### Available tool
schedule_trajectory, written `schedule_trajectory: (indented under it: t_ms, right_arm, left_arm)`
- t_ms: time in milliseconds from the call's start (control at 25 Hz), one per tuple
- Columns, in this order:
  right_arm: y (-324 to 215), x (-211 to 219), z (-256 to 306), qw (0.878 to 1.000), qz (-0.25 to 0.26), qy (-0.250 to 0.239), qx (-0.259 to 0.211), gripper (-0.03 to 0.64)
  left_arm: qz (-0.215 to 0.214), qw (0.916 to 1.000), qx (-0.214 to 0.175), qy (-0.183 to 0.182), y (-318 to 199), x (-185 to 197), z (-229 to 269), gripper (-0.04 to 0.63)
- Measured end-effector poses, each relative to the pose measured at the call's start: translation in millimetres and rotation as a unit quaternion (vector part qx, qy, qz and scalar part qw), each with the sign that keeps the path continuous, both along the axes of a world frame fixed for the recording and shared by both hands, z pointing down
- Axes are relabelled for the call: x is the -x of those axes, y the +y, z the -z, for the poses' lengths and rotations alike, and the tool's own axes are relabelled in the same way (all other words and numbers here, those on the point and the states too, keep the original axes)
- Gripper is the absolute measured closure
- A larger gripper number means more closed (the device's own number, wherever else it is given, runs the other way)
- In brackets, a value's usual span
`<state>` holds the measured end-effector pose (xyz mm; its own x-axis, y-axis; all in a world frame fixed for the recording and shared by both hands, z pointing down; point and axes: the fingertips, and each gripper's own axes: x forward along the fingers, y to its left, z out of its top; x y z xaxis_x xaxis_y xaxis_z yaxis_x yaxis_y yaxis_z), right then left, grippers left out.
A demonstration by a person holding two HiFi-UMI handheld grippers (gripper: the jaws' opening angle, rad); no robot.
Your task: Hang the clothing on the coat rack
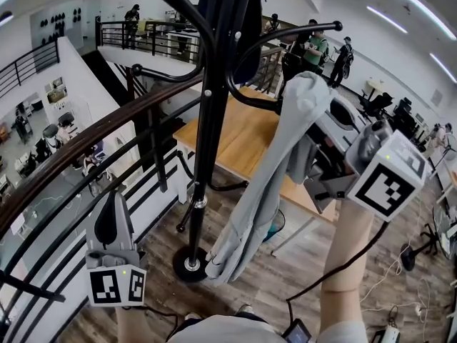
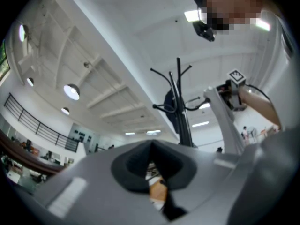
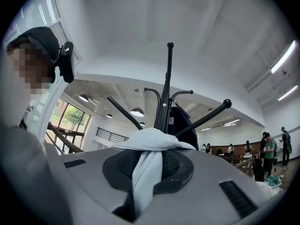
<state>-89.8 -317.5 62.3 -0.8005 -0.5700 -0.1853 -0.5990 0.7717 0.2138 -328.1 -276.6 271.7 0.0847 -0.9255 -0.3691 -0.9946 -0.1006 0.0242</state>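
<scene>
Right gripper view first: the right tool (image 3: 149, 153) is being squeezed shut on a pale grey garment (image 3: 146, 170). The cloth is being bunched over the jaw tips, with a strip trailing down between them. Just beyond, the black coat rack (image 3: 165, 93) is being faced, rising straight ahead, with a ball-tipped arm (image 3: 227, 103) slanting up to the right. A dark jacket (image 3: 180, 121) is already being carried on it.

From the head view, the garment is being held up high beside the rack, close under a curved arm (image 1: 314, 28). Whether cloth and arm are touching is not being made clear. Its long tail is being let hang down to the round base (image 1: 191, 264) on the wooden floor (image 1: 300, 277). No hook is being used for it yet.

Over on the left, the left tool (image 2: 151, 144) is being held low by the railing (image 1: 71, 166), well apart from the garment. Its jaws are being pressed together with nothing between them. A wooden table (image 1: 246, 138) is being seen behind the rack.
</scene>
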Motion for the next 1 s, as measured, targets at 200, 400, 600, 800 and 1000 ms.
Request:
schedule_trajectory:
  t_ms: [200, 400, 600, 800, 1000]
  right_arm:
    - [-1, 11, -4, 1.0, -0.002, 0.012, -0.001, 0.568]
    - [-13, 23, -19, 0.998, -0.029, 0.06, -0.002, 0.524]
    - [-31, 30, -47, 0.994, -0.05, 0.096, 0.01, 0.513]
    - [-34, 32, -53, 0.997, -0.04, 0.067, 0.024, 0.51]
    - [-37, 35, -62, 0.997, -0.036, 0.055, 0.03, 0.5]
  left_arm:
    - [-0.002, 1.0, 0.002, -0.001, -1, 3, -3, 0.586]
    - [-0.003, 1.0, 0.004, 0.001, -5, 0, -5, 0.586]
    - [0.004, 1.0, 0.006, 0.001, -5, 2, -12, 0.586]
    - [0.01, 0.9999, 0.01, 0.001, -4, 9, -9, 0.586]
    - [0.006, 0.9999, 0.011, 0.002, -9, 8, -11, 0.586]
